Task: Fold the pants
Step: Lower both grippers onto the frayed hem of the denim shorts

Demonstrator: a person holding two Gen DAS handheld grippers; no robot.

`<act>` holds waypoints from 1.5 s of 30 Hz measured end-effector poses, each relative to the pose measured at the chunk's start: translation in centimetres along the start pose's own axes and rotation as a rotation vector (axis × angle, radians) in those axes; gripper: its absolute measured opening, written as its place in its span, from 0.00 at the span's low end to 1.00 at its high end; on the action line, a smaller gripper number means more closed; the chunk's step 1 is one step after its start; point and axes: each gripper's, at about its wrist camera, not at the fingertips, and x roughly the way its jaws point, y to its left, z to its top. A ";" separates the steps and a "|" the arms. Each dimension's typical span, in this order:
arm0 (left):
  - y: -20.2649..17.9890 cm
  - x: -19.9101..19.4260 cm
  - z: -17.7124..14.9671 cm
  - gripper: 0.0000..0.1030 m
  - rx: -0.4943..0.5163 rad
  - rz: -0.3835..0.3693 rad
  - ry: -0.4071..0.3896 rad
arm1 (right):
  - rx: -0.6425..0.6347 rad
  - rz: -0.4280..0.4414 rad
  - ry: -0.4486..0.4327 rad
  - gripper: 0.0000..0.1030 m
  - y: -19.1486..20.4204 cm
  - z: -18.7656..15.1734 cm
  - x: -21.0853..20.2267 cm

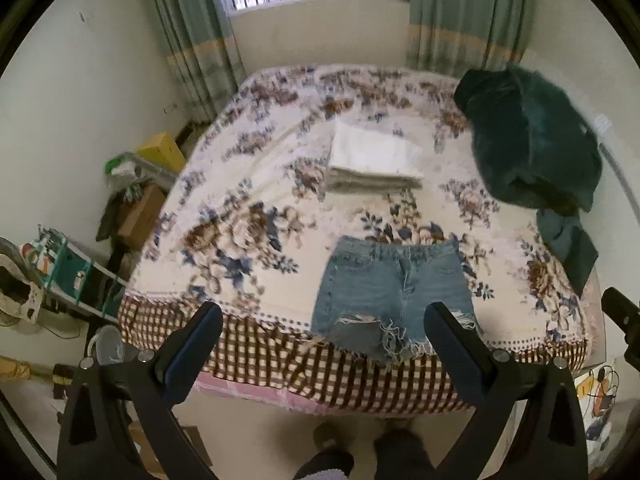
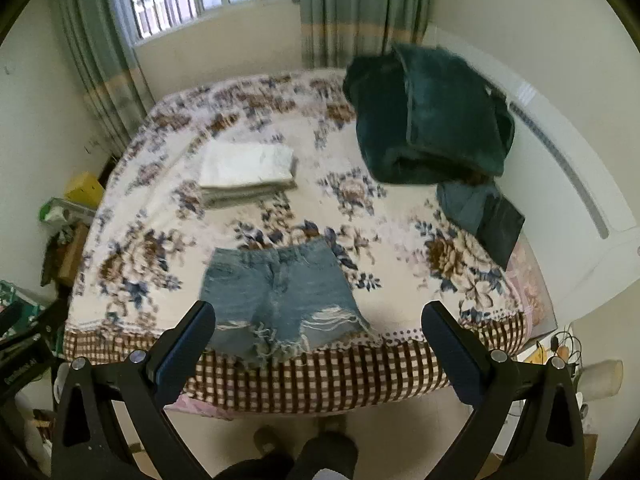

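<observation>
Both hand-held grippers are hovering short of the bed's near edge: your left hand-held gripper (image 1: 324, 322) and right hand-held gripper (image 2: 320, 320) are each standing spread wide, gripping nothing. Ahead of them, the denim shorts (image 1: 390, 292) are lying flat on the floral bed (image 1: 248, 216), frayed hems overhanging the near edge, apart from both sets of fingers, waistband pointing toward the folded white towels (image 1: 376, 162).

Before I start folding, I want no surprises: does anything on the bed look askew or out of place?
The denim shorts lie flat, but their frayed hems hang over the bed's near edge. At the far right, a dark green garment sits bunched, unlike the neat white folded stack.
</observation>
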 end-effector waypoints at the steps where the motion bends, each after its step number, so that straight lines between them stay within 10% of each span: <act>1: -0.3 1.0 0.2 1.00 -0.003 0.009 0.011 | 0.000 0.010 0.032 1.00 -0.7 0.7 2.8; 13: -14.2 21.9 0.2 1.00 -0.093 0.072 0.274 | -0.085 0.118 0.284 1.00 -11.7 7.0 33.1; 21: -26.5 36.2 -8.1 1.00 -0.141 -0.057 0.513 | -0.139 0.191 0.505 1.00 -18.5 6.3 53.5; 28: -31.4 41.9 -13.1 0.98 -0.177 -0.105 0.595 | -0.175 0.271 0.601 1.00 -18.3 3.6 61.6; 32: -31.5 42.3 -14.2 0.76 -0.180 -0.061 0.577 | -0.191 0.334 0.627 1.00 -15.3 2.8 64.1; 37: -28.4 39.5 -13.4 0.12 -0.247 -0.118 0.493 | -0.222 0.412 0.652 1.00 -10.1 3.2 67.7; 40: -26.0 37.7 -12.9 0.04 -0.267 -0.166 0.468 | -0.190 0.433 0.676 0.96 -7.9 3.4 69.8; 42: -24.6 36.1 -12.8 0.03 -0.272 -0.189 0.449 | -0.158 0.440 0.697 0.83 -6.7 3.4 71.3; 45: -22.3 32.7 -12.3 0.03 -0.279 -0.213 0.410 | -0.154 0.444 0.696 0.32 -5.0 3.3 72.2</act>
